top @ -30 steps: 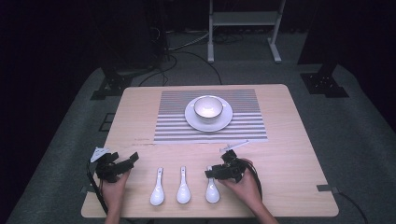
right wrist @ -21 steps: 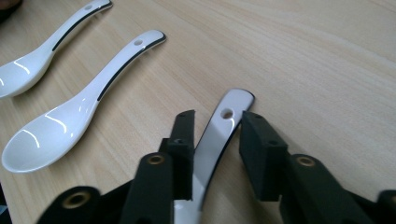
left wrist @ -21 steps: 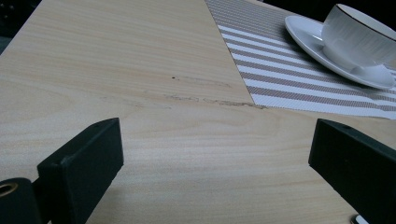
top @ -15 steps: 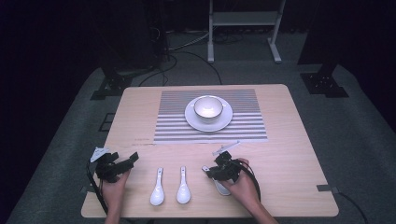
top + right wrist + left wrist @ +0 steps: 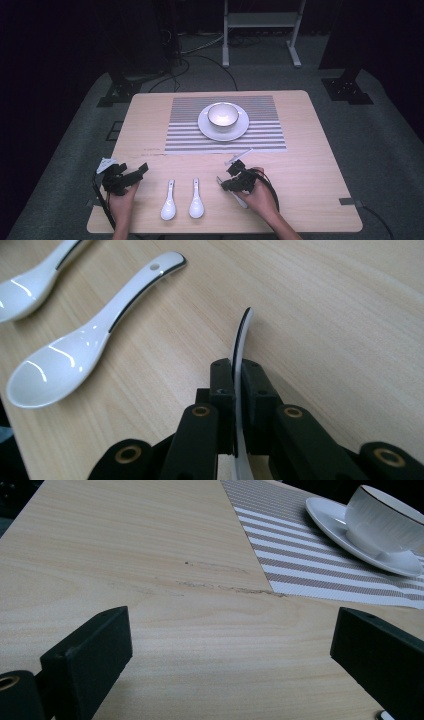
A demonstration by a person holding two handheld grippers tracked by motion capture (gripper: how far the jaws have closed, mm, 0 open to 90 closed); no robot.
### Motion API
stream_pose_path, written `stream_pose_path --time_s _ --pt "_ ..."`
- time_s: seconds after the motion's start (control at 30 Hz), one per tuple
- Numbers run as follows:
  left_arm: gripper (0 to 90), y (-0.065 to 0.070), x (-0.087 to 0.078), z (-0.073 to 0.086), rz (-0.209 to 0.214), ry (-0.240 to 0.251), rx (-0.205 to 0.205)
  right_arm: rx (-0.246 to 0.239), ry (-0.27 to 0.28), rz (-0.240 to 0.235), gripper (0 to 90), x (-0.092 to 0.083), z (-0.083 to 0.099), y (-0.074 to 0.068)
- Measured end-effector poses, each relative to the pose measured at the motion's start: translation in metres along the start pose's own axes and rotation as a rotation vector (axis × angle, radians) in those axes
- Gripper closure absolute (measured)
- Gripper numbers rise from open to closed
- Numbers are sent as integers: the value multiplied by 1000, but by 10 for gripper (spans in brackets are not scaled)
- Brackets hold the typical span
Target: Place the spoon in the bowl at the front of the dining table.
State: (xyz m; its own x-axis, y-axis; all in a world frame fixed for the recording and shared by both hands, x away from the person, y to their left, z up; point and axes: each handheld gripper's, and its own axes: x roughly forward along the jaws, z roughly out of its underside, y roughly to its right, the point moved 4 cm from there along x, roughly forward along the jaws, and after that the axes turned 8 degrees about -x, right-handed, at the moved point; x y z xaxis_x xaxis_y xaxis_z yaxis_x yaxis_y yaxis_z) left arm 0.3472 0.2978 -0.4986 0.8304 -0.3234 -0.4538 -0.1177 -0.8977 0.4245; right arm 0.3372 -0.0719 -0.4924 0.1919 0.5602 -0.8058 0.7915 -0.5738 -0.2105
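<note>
Three white ceramic spoons lie near the table's front edge. My right gripper [image 5: 231,180] [image 5: 237,372] is shut on the thin handle of the rightmost spoon [image 5: 241,201] [image 5: 242,332]; its jaws have just been closing with that handle between them, edge-on. The middle spoon [image 5: 195,200] [image 5: 85,350] and the left spoon [image 5: 169,202] [image 5: 30,275] lie free on the wood. My left gripper [image 5: 135,175] [image 5: 230,650] rests at the front left, open, with bare table between its jaws.
A white bowl [image 5: 222,114] [image 5: 385,520] stands on a white plate [image 5: 223,133] [image 5: 330,517] on a striped placemat [image 5: 260,135] [image 5: 300,565] at the table's far middle. A metal stand [image 5: 260,20] is on the floor beyond the table.
My right gripper has shifted a little left over the rightmost spoon and shut on its handle. The left gripper and the other spoons have stayed put.
</note>
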Motion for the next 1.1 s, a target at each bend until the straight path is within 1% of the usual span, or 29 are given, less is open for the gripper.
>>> stream_pose_path --time_s 0.03,0.1,0.17,0.3,0.43,0.57,0.67,0.7,0.77,0.9,1.1 --pt "18 0 0 0 0 0 0 5 6 -13 847 -1 0 1" --pt "18 0 0 0 0 0 0 13 19 -22 847 -5 -1 2" --pt "18 0 0 0 0 1 -1 25 48 -41 847 -10 -2 3" --pt "18 0 0 0 -1 1 -1 79 122 -107 847 -23 -5 7" --pt "18 0 0 0 -2 1 0 124 185 -153 846 -35 -5 13" --pt "18 0 0 0 -4 5 -1 160 244 -182 843 -47 -5 18" --pt "18 0 0 0 -5 5 0 172 281 -189 842 -54 -7 21" --pt "18 0 0 0 -5 5 0 177 301 -191 841 -56 -7 22" --pt "18 0 0 0 -6 6 -2 183 325 -193 844 -58 -9 24" --pt "18 0 0 0 -5 7 -2 219 384 -236 847 -58 -12 31" --pt "18 0 0 0 -5 6 -2 265 417 -261 846 -58 -17 45"
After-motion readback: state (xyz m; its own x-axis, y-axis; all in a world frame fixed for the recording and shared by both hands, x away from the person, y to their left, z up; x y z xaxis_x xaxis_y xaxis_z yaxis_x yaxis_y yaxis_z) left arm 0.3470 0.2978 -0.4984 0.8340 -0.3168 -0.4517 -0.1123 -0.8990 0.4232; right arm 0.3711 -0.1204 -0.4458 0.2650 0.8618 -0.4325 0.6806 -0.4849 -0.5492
